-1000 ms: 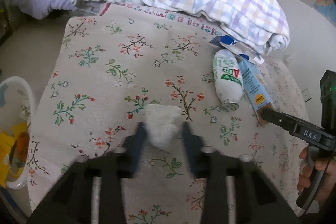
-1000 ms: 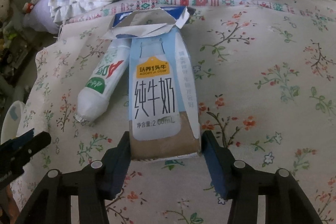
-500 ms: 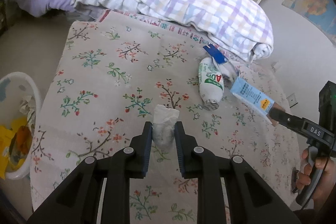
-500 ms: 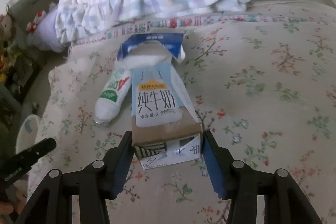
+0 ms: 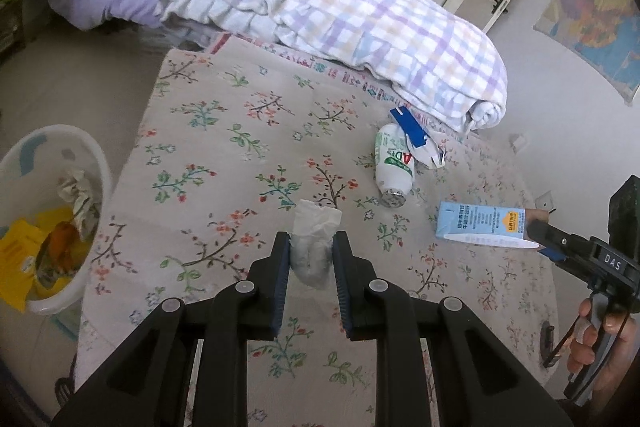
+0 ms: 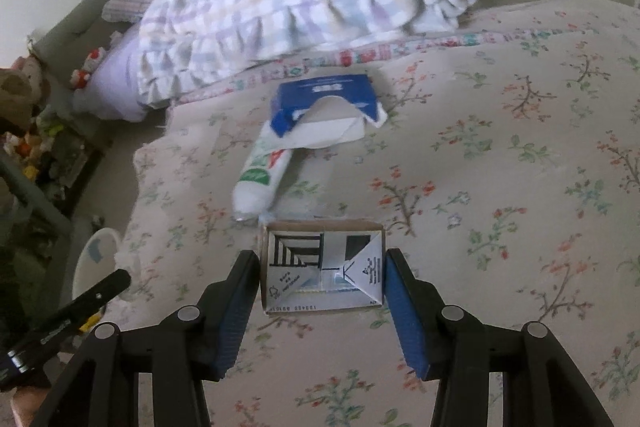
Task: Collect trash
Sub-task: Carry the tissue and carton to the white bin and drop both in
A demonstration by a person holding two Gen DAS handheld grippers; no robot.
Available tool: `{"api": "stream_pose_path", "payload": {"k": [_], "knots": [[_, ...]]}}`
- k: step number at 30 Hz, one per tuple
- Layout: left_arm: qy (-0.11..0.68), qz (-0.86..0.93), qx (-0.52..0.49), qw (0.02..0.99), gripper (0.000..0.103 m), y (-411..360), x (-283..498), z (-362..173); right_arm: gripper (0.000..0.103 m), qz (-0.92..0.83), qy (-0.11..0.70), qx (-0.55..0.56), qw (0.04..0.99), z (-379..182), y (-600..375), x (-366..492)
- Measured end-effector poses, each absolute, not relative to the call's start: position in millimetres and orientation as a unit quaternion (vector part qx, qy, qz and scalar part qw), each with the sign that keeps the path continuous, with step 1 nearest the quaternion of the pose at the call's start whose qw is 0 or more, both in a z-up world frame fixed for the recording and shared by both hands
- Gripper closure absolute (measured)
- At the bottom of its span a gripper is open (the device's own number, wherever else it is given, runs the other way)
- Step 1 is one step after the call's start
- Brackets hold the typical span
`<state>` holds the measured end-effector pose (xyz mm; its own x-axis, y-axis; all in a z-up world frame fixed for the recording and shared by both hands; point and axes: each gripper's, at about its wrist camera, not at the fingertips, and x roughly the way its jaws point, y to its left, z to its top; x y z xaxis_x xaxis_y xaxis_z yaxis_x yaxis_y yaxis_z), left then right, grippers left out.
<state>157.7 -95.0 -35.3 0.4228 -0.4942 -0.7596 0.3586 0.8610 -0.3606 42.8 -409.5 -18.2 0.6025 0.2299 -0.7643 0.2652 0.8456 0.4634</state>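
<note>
My left gripper is shut on a crumpled white tissue, held above the floral sheet. Between the pads of my right gripper sits a light-blue milk carton, clear of the bed, its folded bottom facing the camera. The left wrist view shows that carton lying level in the right gripper. Still on the sheet lie a white bottle and a torn blue-and-white box, also seen from the right as bottle and box.
A white bin with yellow packaging and crumpled paper stands on the floor left of the bed; its rim shows beside the left gripper's finger. A rolled plaid quilt lies across the far end of the bed.
The left jaws closed onto the tissue and lifted it off the sheet. The right gripper rose with the carton, which tipped until its bottom faces the camera. Bottle and torn box stayed put.
</note>
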Motion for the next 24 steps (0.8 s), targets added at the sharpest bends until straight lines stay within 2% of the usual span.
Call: {"api": "stream_pose_path", "payload": {"k": [10, 24], "knots": [[0.459, -0.236, -0.075, 0.853, 0.08, -57.4, 150.3, -20.7, 0.048, 0.028, 0.429, 0.271, 0.861, 1.2, -372.7, 51.8], [0.449, -0.165, -0.11, 0.871, 0.08, 32.5, 157.8, -16.5, 0.048, 0.092, 0.438, 0.245, 0.86, 4.4, -297.3, 85.2]]}}
